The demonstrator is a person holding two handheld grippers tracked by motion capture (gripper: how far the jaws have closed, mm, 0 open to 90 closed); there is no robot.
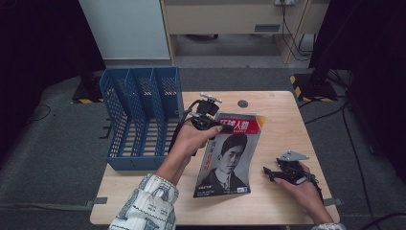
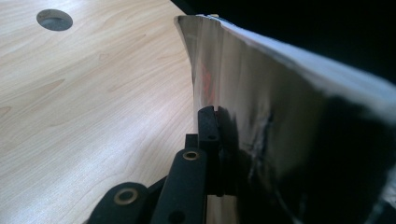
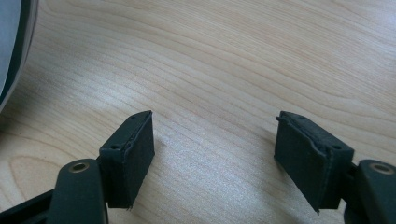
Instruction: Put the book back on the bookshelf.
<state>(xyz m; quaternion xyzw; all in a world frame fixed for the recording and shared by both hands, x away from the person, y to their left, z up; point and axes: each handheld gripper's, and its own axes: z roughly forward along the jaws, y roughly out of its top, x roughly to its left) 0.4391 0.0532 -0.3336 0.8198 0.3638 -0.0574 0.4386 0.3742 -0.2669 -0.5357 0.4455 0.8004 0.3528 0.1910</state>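
Observation:
A magazine with a man's portrait and a red title band lies on the wooden table, its far left corner lifted. My left gripper is shut on that raised edge. In the left gripper view the glossy magazine curves up out of the closed jaws, with one black fingertip pressed against it. My right gripper rests low on the table just right of the magazine's near corner, open with nothing between its pads. The right gripper view catches a strip of the magazine's edge at far left.
A blue mesh file rack with three slots stands on the table's left side, beside my left hand. A round cable hole sits near the far edge. Beyond the table are grey floor, a cabinet and cables.

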